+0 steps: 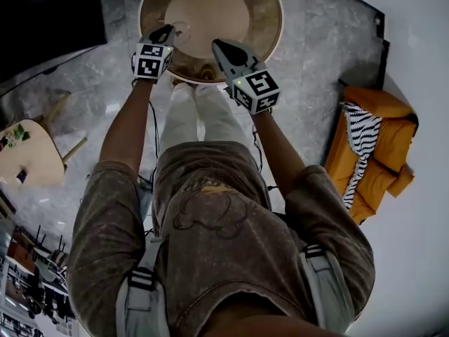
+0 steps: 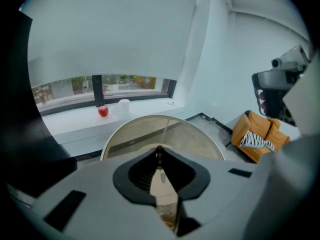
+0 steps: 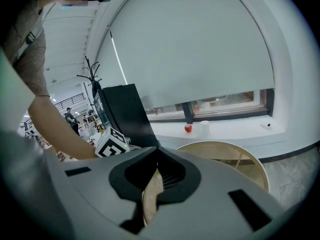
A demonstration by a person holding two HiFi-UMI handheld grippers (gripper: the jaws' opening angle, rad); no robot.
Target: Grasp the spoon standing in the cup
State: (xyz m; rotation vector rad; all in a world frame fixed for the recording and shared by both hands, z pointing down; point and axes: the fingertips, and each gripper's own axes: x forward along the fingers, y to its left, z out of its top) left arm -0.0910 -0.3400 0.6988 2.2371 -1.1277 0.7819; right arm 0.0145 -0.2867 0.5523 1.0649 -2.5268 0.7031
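My left gripper (image 1: 170, 31) hangs over the near left part of the round tan table (image 1: 273, 34). In the left gripper view its jaws stand almost together on a thin spoon (image 2: 161, 173), whose handle is pinched at the tips and whose pale bowl hangs below them. A faint clear ring beside the tips in the head view may be the cup (image 1: 182, 29); I cannot tell for sure. My right gripper (image 1: 218, 45) is beside it over the table's near edge. Its tips (image 3: 157, 149) meet with nothing between them.
An orange sofa (image 1: 375, 146) with a striped cushion stands on the floor at the right. A red apple (image 2: 103, 111) and a white cup (image 2: 123, 104) sit on the window ledge behind the table. A dark cabinet (image 3: 125, 114) is at the left, and a small wooden table (image 1: 28, 153) nearer me.
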